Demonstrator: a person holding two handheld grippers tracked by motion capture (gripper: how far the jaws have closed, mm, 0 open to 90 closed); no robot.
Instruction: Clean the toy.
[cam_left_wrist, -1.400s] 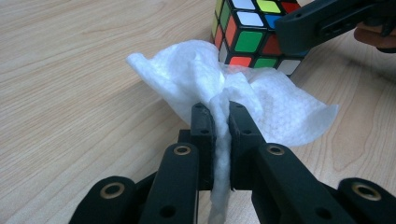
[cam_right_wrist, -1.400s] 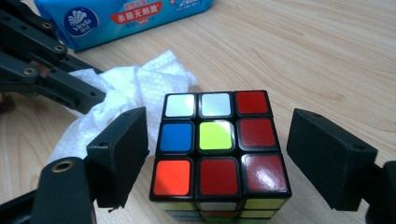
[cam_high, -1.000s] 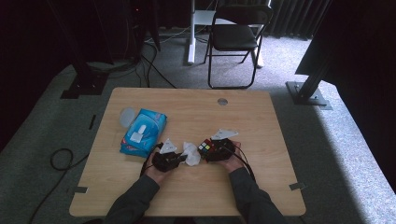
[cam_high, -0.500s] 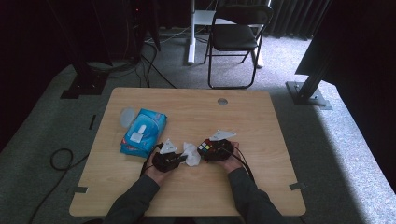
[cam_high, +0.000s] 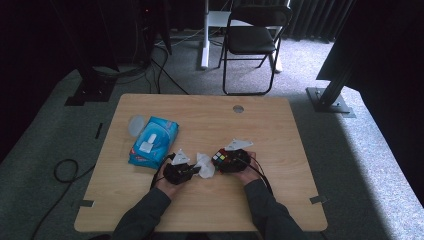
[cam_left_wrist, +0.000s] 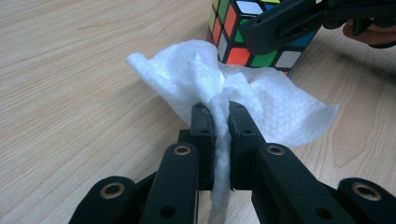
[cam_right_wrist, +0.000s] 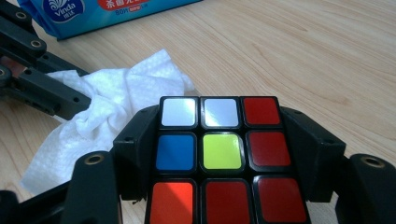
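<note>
Your left gripper (cam_left_wrist: 222, 122) is pinching the wipe (cam_left_wrist: 261, 100); your right gripper (cam_right_wrist: 219, 140) is clamping the cube (cam_right_wrist: 219, 151). Rubbing hard risks twisting the cube loose.

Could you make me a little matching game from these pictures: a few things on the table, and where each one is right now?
Things:
1. white crumpled wet wipe
2. multicoloured plastic puzzle cube
3. blue plastic pack of wipes
4. small round hole in the wooden table

Places:
A. lying free on the table's left part
B. pinched in the left hand-held gripper
C. near the table's far edge
D. clamped in the right hand-held gripper

Pairs: 1-B, 2-D, 3-A, 4-C
</note>
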